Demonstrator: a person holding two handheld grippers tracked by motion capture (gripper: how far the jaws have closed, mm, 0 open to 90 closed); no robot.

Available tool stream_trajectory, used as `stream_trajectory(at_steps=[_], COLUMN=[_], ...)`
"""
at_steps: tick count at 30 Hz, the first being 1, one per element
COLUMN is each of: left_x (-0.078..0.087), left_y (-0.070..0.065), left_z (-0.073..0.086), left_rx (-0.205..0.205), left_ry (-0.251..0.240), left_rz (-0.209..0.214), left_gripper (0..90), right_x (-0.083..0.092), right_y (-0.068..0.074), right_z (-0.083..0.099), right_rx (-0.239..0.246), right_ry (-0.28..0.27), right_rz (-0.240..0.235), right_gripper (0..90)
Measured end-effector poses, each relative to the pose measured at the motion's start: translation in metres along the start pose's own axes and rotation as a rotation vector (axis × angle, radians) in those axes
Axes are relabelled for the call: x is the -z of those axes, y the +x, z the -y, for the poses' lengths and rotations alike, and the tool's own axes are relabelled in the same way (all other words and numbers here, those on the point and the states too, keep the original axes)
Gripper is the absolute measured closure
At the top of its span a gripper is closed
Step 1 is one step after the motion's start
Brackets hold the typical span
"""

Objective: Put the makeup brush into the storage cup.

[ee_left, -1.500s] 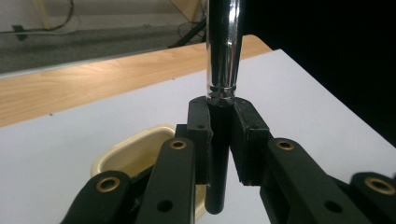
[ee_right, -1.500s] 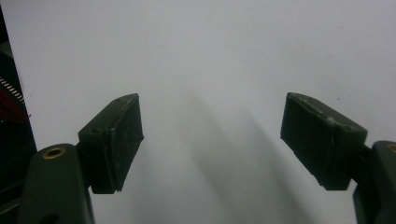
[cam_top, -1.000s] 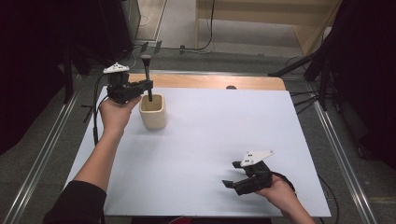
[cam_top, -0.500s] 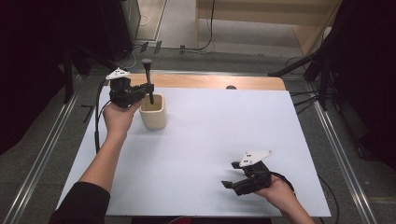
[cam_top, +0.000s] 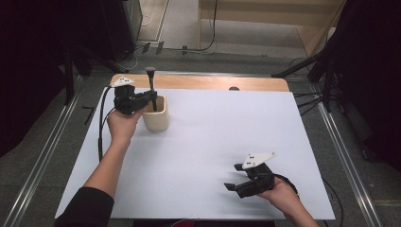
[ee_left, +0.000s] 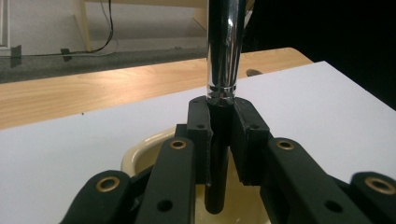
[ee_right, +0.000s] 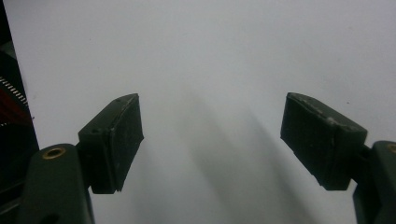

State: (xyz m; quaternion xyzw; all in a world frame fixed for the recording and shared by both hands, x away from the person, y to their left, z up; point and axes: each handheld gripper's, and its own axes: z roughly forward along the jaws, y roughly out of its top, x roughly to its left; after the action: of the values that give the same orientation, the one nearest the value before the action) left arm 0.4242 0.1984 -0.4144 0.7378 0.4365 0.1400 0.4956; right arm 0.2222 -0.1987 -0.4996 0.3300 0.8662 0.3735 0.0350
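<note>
While the left tongs clamp the dark handle of an upright tool, its lower end hangs inside a cream cup at the far left of the white surface. The tool looks rigid and light; its chrome collar seems slippery, so the matte handle below is the better hold. The right tongs rest open and empty near the front edge.
</note>
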Motion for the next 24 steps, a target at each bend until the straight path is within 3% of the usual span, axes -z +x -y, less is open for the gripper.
stream_trajectory(at_steps=[5,11,20,22,23,24], left_x=[0.001,0.001,0.004,0.005,0.005,0.005], left_y=[0.001,0.003,0.0,0.001,0.005,0.005], left_z=[0.008,0.013,0.01,0.009,0.008,0.008], left_rx=[0.005,0.037,0.003,0.014,0.054,0.054], left_ry=[0.013,0.021,0.049,0.066,0.086,0.086], left_rz=[0.004,0.027,0.024,0.034,0.06,0.06], left_gripper=[79.1,79.1,79.2,78.7,62.8,53.0], right_x=[0.0,-0.001,0.0,-0.001,-0.001,-0.001], right_y=[0.001,0.001,0.001,0.001,0.001,0.001], right_z=[0.0,0.0,0.0,0.0,0.0,0.0], right_rx=[0.004,0.002,0.003,0.003,0.004,0.004], right_ry=[0.003,0.004,0.002,0.002,0.002,0.002], right_rz=[0.001,0.002,0.0,-0.001,-0.002,-0.002], right_gripper=[22.3,22.3,22.3,22.3,22.3,22.3])
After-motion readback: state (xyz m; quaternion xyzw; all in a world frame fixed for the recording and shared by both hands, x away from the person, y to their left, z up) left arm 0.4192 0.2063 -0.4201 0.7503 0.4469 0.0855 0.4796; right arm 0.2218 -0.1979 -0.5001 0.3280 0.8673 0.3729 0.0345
